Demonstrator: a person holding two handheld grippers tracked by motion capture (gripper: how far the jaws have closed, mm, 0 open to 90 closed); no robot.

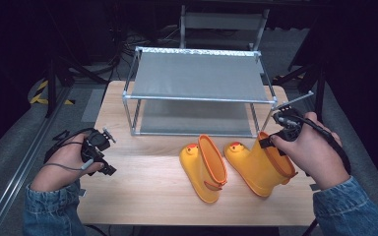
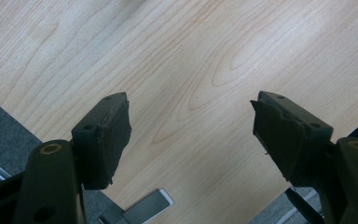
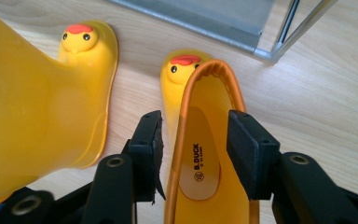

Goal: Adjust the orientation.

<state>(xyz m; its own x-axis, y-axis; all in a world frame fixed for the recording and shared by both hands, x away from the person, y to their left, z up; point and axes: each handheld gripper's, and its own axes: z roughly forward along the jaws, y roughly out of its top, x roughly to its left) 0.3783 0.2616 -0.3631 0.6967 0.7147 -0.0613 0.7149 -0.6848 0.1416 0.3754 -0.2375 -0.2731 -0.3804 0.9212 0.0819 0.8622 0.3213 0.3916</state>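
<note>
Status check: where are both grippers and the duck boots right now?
Left gripper open over bare table. Right gripper open, jaws straddling right boot rim. Left boot beside it. Shoe rack behind, unobstructed.

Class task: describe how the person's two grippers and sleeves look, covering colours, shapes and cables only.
Both grippers are black. The left gripper has two chunky jaws with rough, worn dark pads and brass-coloured pivot pins; a thin grey cable loops from it. The right gripper has squarer, block-shaped pads and similar metal-ringed pivot holes, with a black cable trailing from it. Both forearms wear blue denim sleeves.
</note>
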